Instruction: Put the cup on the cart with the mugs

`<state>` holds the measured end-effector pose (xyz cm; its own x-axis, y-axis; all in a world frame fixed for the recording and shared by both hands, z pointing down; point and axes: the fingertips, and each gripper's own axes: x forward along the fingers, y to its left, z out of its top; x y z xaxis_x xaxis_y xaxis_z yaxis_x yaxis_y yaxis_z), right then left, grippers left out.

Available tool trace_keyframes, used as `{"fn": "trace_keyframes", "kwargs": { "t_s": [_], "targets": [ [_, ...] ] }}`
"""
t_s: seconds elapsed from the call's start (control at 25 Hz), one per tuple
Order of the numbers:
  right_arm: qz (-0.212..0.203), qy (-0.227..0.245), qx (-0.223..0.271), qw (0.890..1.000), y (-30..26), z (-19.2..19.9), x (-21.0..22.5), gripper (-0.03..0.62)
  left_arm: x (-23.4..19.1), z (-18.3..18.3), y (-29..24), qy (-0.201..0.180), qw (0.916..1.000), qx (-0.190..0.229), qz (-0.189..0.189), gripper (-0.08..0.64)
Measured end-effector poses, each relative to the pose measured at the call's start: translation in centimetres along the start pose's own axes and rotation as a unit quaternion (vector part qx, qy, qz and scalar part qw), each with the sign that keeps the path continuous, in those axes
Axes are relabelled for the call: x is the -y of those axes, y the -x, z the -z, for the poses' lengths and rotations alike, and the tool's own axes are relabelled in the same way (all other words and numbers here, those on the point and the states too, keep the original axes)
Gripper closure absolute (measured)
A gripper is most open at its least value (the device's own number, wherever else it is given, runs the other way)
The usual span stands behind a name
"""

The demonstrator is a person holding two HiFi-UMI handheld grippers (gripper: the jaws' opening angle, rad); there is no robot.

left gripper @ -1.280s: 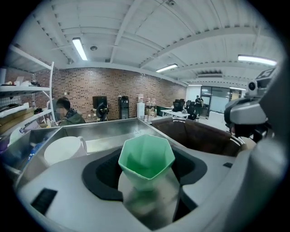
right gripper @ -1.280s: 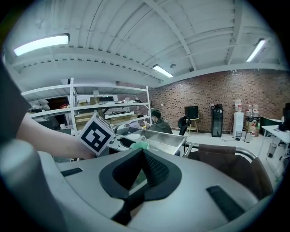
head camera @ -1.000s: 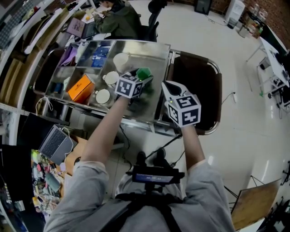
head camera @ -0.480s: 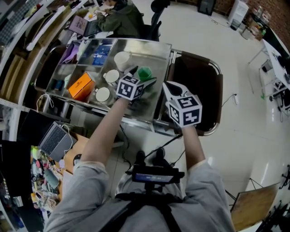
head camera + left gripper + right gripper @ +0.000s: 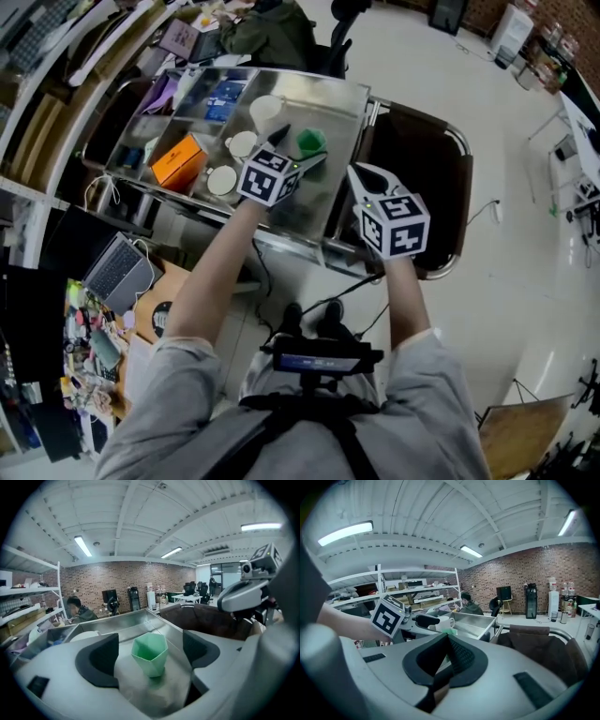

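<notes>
Release just made: your left gripper jaws, earlier nipping green cup, now stand wide, closing slightly, cup between them untouched. Cup upright on steel cart, upper centre, right of white mugs. Right gripper pressed together, empty. Placement looks complete; withdraw left.

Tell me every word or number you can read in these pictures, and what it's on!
No word or number can be read in any view.
Orange box: any print is too small to read.
Blue packets: print is blurred.
Marker cubes: only black-and-white square patterns, no letters.
Green cup: plain, no label.
</notes>
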<state>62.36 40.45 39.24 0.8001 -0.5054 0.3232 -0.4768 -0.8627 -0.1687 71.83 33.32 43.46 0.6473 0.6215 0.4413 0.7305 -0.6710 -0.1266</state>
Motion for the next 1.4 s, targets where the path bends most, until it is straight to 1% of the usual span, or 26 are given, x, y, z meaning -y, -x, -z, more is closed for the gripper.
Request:
{"fn": "trace_keyframes", "kwargs": {
  "t_s": [0.04, 0.12, 0.16, 0.28, 0.32, 0.4, 0.52, 0.68, 0.8, 0.92, 1.08, 1.4],
  "targets": [
    [-0.005, 0.0, 0.003, 1.0, 0.1, -0.2, -0.2, 0.584, -0.2, -0.6, 0.9, -0.007, 0.9999, 0.007, -0.01, 0.155],
    [-0.016, 0.002, 0.013, 1.0, 0.3, -0.5, -0.6, 0.584, -0.7, -1.7, 3.2, -0.014, 0.9991, 0.024, -0.033, 0.274],
    [-0.021, 0.004, 0.018, 1.0, 0.4, -0.7, -0.8, 0.584, -1.0, -2.2, 4.5, -0.014, 0.9983, 0.034, -0.044, 0.341],
    [-0.028, 0.0, 0.027, 0.999, 0.8, -0.6, -1.6, 0.584, -1.5, -2.8, 8.6, -0.005, 0.9952, 0.062, -0.075, 0.489],
    [-0.029, -0.003, 0.027, 0.999, 1.1, -0.4, -2.1, 0.584, -1.4, -2.7, 10.0, 0.0, 0.9942, 0.068, -0.083, 0.526],
    [-0.032, -0.006, 0.026, 0.999, 1.9, 0.0, -3.1, 0.584, -1.0, -2.1, 12.7, 0.008, 0.993, 0.077, -0.09, 0.555],
    [-0.031, 0.0, 0.031, 0.999, 3.3, 0.7, -4.6, 0.584, -0.3, -0.1, 16.1, 0.031, 0.9916, 0.087, -0.09, 0.557],
    [-0.022, 0.006, 0.034, 0.999, 5.4, 2.4, -7.4, 0.584, 0.0, 4.6, 20.7, 0.071, 0.9891, 0.079, -0.102, 0.557],
    [-0.013, 0.005, 0.031, 0.999, 7.0, 4.2, -9.6, 0.586, 0.4, 7.6, 24.5, 0.11, 0.984, 0.084, -0.112, 0.557],
    [-0.008, -0.014, 0.025, 1.0, 8.6, 6.8, -12.0, 0.585, 1.2, 10.5, 28.2, 0.142, 0.9788, 0.086, -0.12, 0.557],
    [-0.002, -0.031, 0.013, 0.999, 10.3, 10.9, -14.8, 0.586, 2.7, 14.5, 32.8, 0.16, 0.9745, 0.079, -0.135, 0.557],
    [0.016, -0.047, -0.008, 0.999, 13.3, 16.5, -18.9, 0.587, 5.0, 20.1, 39.7, 0.161, 0.9735, 0.058, -0.151, 0.557]
  ]
}}
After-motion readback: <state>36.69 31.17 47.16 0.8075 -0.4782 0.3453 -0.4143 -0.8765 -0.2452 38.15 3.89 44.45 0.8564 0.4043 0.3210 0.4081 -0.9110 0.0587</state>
